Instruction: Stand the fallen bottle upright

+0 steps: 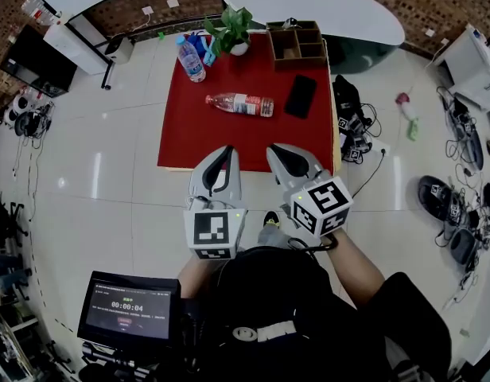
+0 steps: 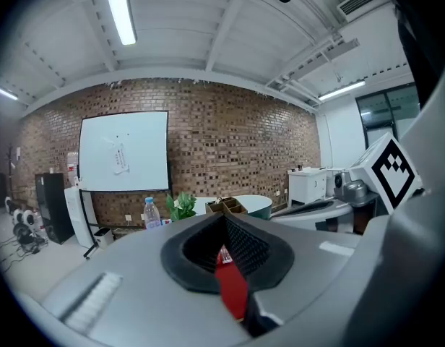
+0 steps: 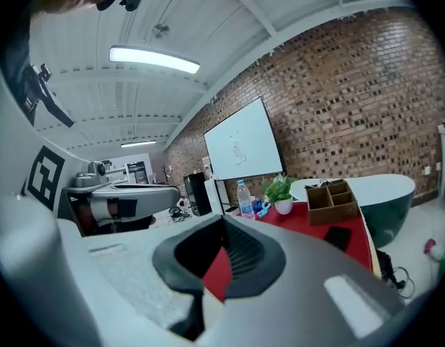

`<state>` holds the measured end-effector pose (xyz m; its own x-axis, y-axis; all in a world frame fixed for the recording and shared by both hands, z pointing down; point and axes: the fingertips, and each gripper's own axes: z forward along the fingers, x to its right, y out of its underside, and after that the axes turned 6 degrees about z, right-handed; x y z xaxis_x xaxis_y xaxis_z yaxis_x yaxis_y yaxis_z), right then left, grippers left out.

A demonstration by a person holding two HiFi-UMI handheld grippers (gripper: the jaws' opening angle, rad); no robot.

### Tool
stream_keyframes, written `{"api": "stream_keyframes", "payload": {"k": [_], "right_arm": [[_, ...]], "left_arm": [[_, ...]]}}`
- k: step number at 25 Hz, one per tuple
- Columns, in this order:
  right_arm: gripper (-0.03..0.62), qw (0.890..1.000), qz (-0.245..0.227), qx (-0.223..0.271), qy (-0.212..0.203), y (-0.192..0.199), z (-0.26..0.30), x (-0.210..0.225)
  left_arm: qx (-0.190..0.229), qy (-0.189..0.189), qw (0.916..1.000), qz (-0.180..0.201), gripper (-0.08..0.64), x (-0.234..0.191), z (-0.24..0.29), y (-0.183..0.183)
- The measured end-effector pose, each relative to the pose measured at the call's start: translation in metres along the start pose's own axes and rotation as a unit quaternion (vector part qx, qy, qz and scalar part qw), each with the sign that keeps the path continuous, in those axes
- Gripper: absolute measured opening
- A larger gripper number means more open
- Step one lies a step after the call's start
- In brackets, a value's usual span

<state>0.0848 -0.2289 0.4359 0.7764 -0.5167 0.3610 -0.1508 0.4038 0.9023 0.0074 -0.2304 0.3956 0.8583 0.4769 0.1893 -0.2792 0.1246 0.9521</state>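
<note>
The fallen bottle [image 1: 239, 103], clear with a red-and-white label, lies on its side in the middle of the red table [image 1: 199, 138]. Both grippers hover side by side over the near edge of the table, well short of the bottle. The left gripper [image 1: 227, 150] and the right gripper [image 1: 276, 149] have their jaws together with nothing held. In the left gripper view the left gripper [image 2: 224, 217] lets a sliver of the bottle's label [image 2: 224, 254] show through the hollow between its pads. In the right gripper view the right gripper [image 3: 224, 220] hides the fallen bottle.
An upright water bottle [image 1: 191, 59] stands at the table's far left, with a potted plant [image 1: 231, 29] and a wooden organizer [image 1: 297, 44] along the back. A black phone [image 1: 301, 95] lies right of the fallen bottle. Cables and bags [image 1: 352, 122] litter the floor at right.
</note>
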Motion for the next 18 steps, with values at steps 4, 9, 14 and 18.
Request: {"api": "stream_keyframes", "payload": {"k": [4,9,14,18], "right_arm": [[0.005,0.999,-0.027,-0.023,-0.021,0.0,0.011,0.0],[0.015,0.99,-0.102,-0.077,-0.06,0.015,0.046,-0.012],[0.212,0.963,-0.2,-0.163,-0.08,0.039,0.088,-0.022],[0.249,0.924,-0.309,-0.216,-0.062,0.041,0.13,-0.014]], "left_arm": [[-0.006,-0.012,0.9999,-0.002,0.006,-0.005,-0.002,0.001],[-0.006,-0.025,0.9996,-0.01,0.006,-0.031,-0.001,0.007],[0.0,-0.021,0.9997,-0.009,0.006,-0.058,-0.004,0.008],[0.013,-0.025,0.9996,-0.007,0.006,-0.08,-0.007,0.002]]}}
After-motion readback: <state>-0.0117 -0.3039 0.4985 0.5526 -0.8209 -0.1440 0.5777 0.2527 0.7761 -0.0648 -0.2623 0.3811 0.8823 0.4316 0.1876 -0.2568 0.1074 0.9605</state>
